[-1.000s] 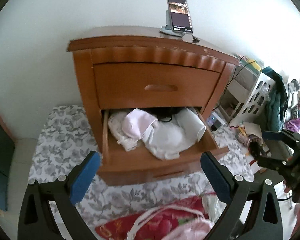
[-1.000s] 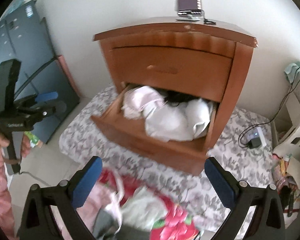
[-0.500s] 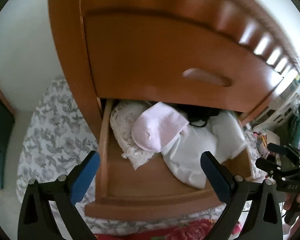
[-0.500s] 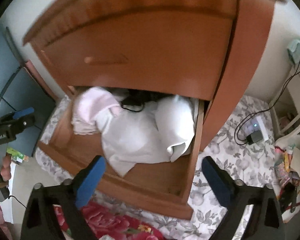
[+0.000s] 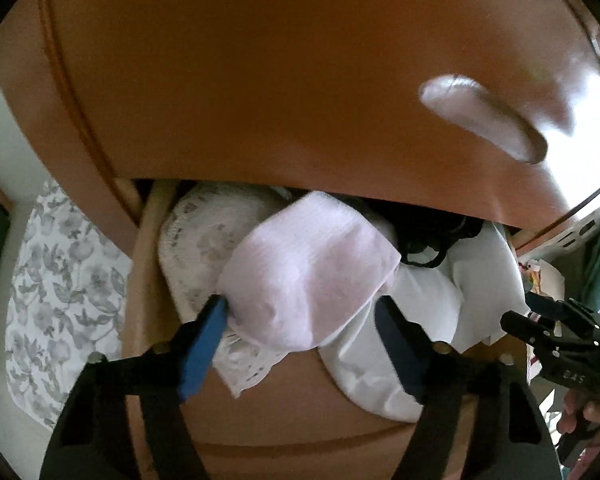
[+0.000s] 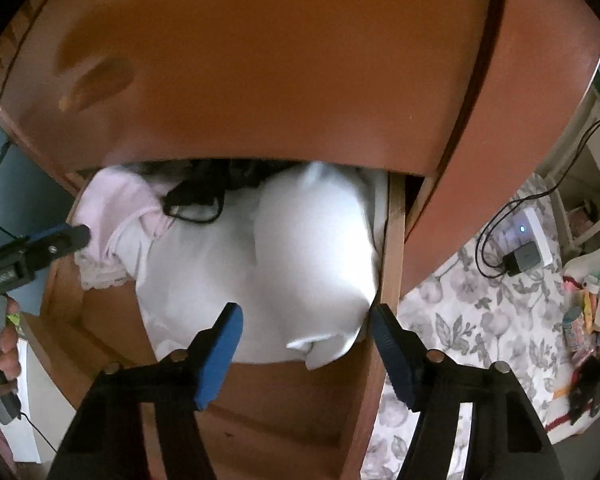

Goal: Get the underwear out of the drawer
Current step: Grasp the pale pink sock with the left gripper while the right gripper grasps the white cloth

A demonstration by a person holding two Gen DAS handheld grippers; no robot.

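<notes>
The left gripper (image 5: 300, 316) is straddling the pink underwear (image 5: 308, 272) lying in the open drawer (image 5: 284, 408), jaws spread, gripping nothing. The right gripper (image 6: 306, 326) is hovering wide open over the white garment (image 6: 300, 248). Pinching should be going deep into the pink fold alone, avoiding the lace-trimmed piece (image 5: 204, 240) beneath.

i am in a home bedroom, probably: a wooden nightstand (image 6: 260, 60), its open drawer (image 5: 292, 412) full of folded underclothes (image 6: 300, 248), floral bedding (image 5: 56, 288) alongside, and a charger (image 6: 522, 258) plugged nearby.
</notes>
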